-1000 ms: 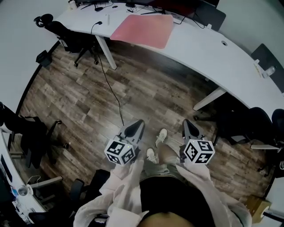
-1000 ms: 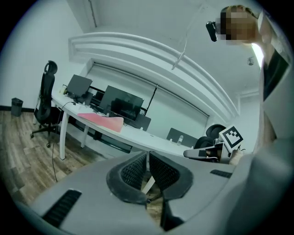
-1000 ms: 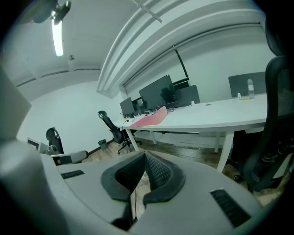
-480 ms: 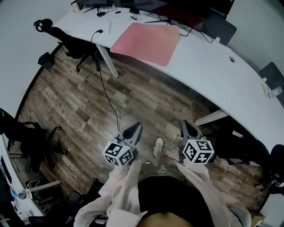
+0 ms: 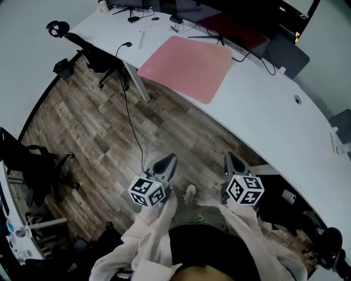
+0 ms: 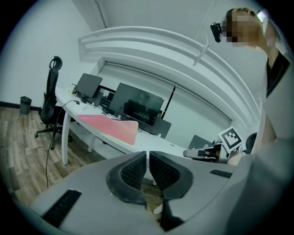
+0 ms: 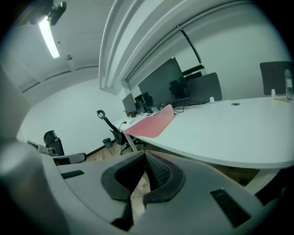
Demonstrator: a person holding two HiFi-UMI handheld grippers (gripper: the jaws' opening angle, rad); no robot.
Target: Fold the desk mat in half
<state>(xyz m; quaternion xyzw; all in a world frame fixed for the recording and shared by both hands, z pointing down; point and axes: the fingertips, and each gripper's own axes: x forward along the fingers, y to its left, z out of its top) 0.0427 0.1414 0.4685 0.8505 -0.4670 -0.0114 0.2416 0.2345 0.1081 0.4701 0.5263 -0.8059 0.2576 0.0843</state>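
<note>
A pink desk mat [image 5: 187, 66] lies flat and unfolded on the long white curved desk [image 5: 274, 118], well ahead of me. It also shows in the left gripper view as a pink desk mat [image 6: 108, 126] and in the right gripper view as a pink desk mat [image 7: 150, 125]. My left gripper [image 5: 166, 162] and right gripper [image 5: 232, 161] are held out over the wooden floor, short of the desk, both shut with nothing between the jaws.
Monitors [image 5: 230, 13] and cables stand behind the mat. A black office chair [image 5: 90, 52] is at the desk's left end, with a cable [image 5: 130, 118] hanging to the floor. More chairs [image 5: 30, 170] stand at the left. My shoe [image 5: 189, 193] shows between the grippers.
The desk and mat have come closer and lower in the head view as I walk toward them. Both grippers keep the same pose, shut.
</note>
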